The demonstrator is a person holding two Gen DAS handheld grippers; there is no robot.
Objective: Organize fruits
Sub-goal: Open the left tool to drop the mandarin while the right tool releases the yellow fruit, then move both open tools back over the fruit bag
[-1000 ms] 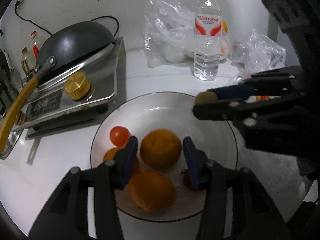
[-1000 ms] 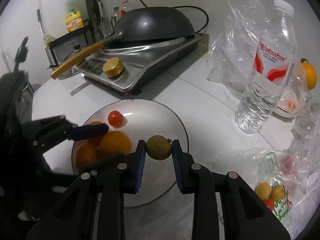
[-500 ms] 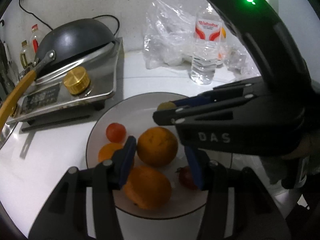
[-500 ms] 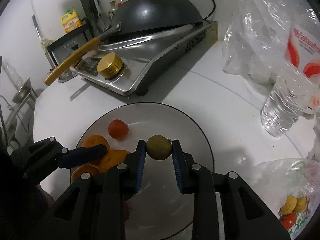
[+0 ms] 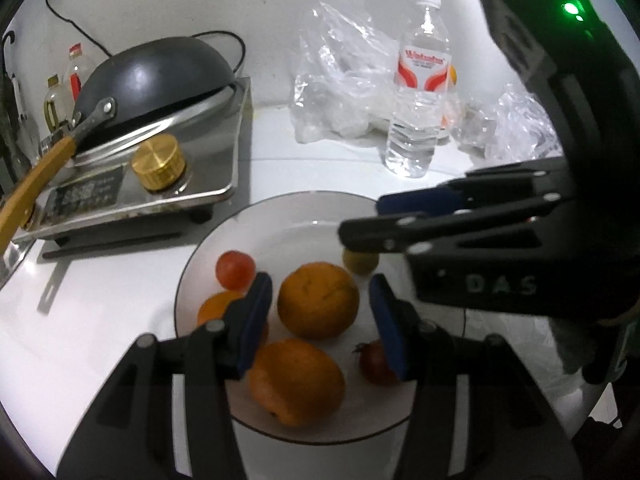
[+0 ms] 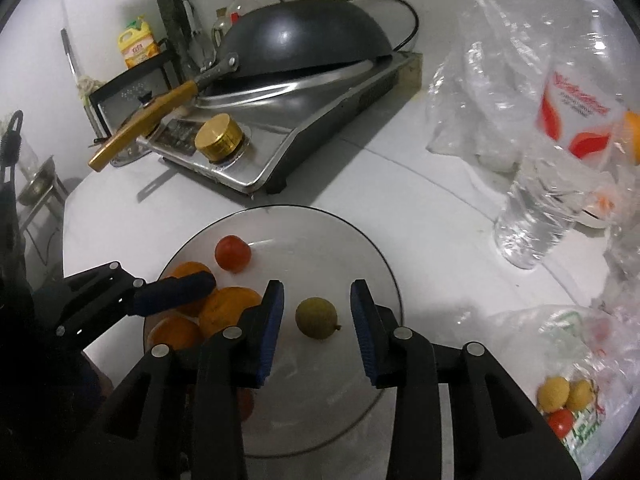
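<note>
Lying on plate (image 6: 372,256), green fruit (image 6: 316,317), stem tip rightward, between spread right hand-held gripper (image 6: 317,322); left hand-held gripper (image 5: 320,316) spread over oranges (image 5: 318,300).

Each camera sits on its own gripper and looks forward and down along the two fingers, close above the white plate (image 5: 192,280). The left wrist view looks across the plate toward the back wall, with the stove (image 5: 132,200) on its left and the water bottle (image 5: 416,96) ahead. The right wrist view looks from the other side of the plate (image 6: 384,264), so the stove (image 6: 288,148) is ahead and the bottle (image 6: 552,168) on the right. Both views share the plate, the oranges, the stove and the wok (image 6: 300,40).
</note>
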